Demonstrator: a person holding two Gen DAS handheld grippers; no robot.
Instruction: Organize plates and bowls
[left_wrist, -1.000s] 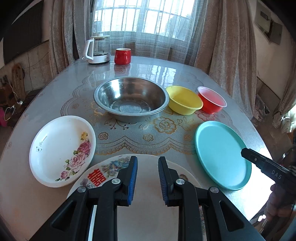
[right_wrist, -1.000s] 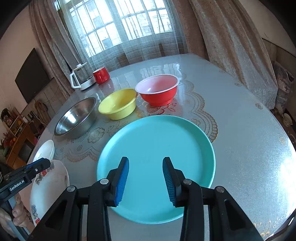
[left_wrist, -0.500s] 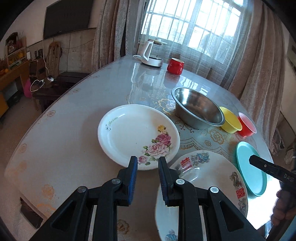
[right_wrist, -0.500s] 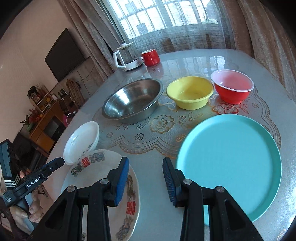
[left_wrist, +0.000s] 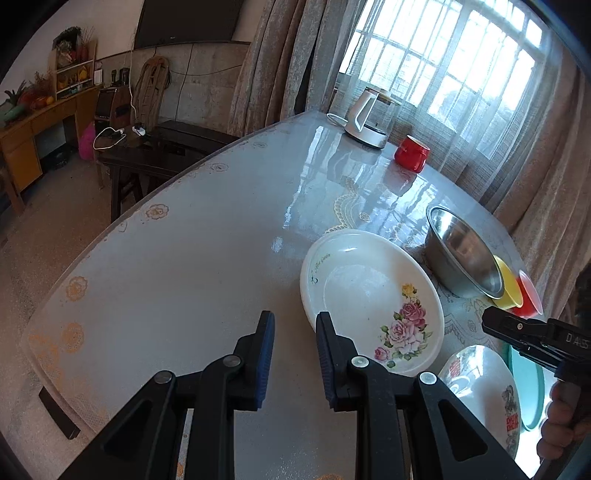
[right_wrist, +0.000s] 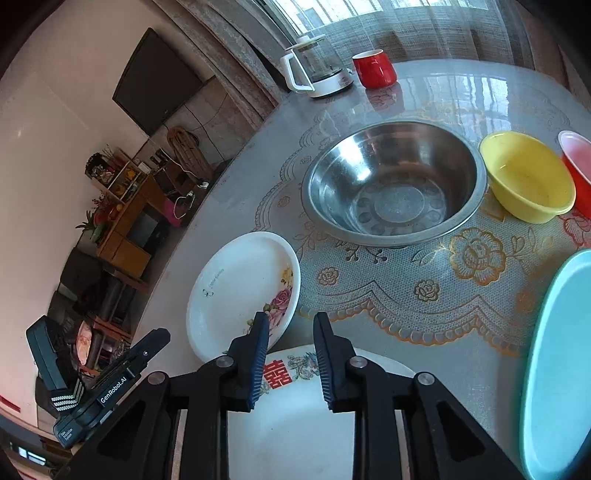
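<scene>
A white rose-pattern plate (left_wrist: 369, 299) (right_wrist: 240, 288) lies on the table, just right of my open, empty left gripper (left_wrist: 293, 326). A second white plate with a red character (right_wrist: 295, 406) (left_wrist: 484, 391) lies under my open, empty right gripper (right_wrist: 288, 328). A teal plate (right_wrist: 561, 369) (left_wrist: 532, 387) lies to the right. A steel bowl (right_wrist: 395, 184) (left_wrist: 461, 254), a yellow bowl (right_wrist: 528, 177) (left_wrist: 509, 288) and a red bowl (right_wrist: 576, 162) (left_wrist: 530, 299) stand in a row behind.
A white kettle (left_wrist: 369, 118) (right_wrist: 314, 70) and a red mug (left_wrist: 412, 153) (right_wrist: 373, 68) stand at the far table end by the curtained window. The table's left edge (left_wrist: 110, 236) drops to the floor, with dark furniture beyond.
Both grippers have swung to the left. The left one moved from the red-character plate to beside the rose plate; the right one moved from the teal plate to above the red-character plate.
</scene>
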